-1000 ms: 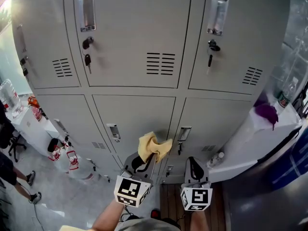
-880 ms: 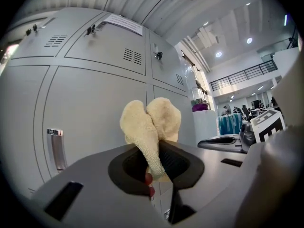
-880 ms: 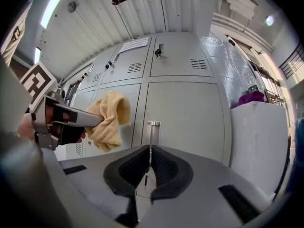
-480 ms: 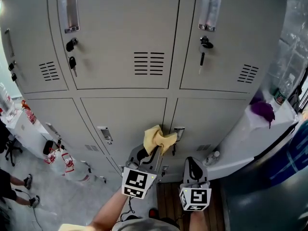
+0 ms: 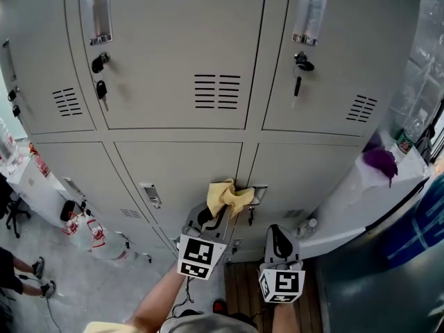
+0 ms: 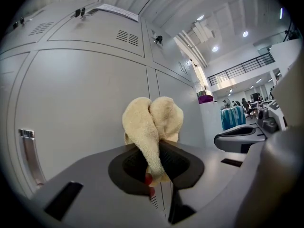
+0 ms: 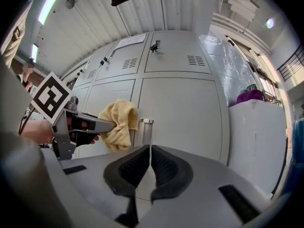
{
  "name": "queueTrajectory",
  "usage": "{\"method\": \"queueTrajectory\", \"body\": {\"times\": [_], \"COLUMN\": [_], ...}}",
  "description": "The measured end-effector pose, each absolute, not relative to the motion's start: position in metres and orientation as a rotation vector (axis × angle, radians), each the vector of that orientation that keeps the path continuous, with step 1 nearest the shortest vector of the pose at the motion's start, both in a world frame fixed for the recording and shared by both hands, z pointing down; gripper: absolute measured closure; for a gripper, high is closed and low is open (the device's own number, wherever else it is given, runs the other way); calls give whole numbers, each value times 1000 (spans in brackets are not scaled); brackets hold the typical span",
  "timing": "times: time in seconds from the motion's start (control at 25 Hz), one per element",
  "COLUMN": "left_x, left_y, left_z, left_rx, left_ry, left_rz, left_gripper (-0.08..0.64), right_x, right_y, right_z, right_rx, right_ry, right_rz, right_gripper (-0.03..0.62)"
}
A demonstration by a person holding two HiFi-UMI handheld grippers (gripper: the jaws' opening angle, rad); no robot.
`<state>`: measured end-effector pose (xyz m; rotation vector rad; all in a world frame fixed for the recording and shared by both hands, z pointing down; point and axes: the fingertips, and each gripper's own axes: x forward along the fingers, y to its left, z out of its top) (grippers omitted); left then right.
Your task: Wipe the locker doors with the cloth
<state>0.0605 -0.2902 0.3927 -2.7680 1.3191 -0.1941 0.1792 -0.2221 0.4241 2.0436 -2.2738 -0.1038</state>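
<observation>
A bunched yellow cloth (image 5: 227,197) is pinched in my left gripper (image 5: 220,214), which is shut on it. The cloth (image 6: 153,122) is held up close to the grey locker doors (image 5: 180,165), near the seam between the middle and right lower doors; I cannot tell whether it touches. The right gripper view shows the cloth (image 7: 118,122) just left of a metal door handle (image 7: 146,132). My right gripper (image 5: 277,236) hangs lower, to the right of the left one, jaws shut with nothing between them (image 7: 150,161).
Upper doors carry keys (image 5: 101,89) and vents (image 5: 218,91). A white counter (image 5: 361,193) with a purple object (image 5: 382,162) stands at the right. At the lower left are red-and-white items (image 5: 90,231) on the floor and a person's legs (image 5: 21,283).
The left gripper with the cloth has moved up and slightly right toward the door handle. The head view has shifted a little. The right gripper has stayed put.
</observation>
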Motion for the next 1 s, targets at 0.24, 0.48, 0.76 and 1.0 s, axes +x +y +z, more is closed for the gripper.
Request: {"method": "queueTrajectory", "body": {"times": [0.24, 0.48, 0.76, 1.0], "left_x": [50, 21, -21, -54], "left_y": [-293, -296, -300, -302], "left_z": [393, 394, 395, 398], "left_rx": [-2755, -2709, -2643, -2595], "left_ry": [1347, 1413, 1518, 1619], "left_rz": [-197, -224, -242, -257], "left_gripper": [483, 483, 483, 483], "right_x": [175, 167, 158, 146], "right_y": [-225, -228, -230, -232], "right_z": [425, 425, 424, 425], "right_rx": [2040, 2018, 1993, 1959], "right_ry": [-2282, -2301, -2328, -2358], "right_rz": [-94, -104, -107, -104], "right_gripper": [568, 568, 568, 568]}}
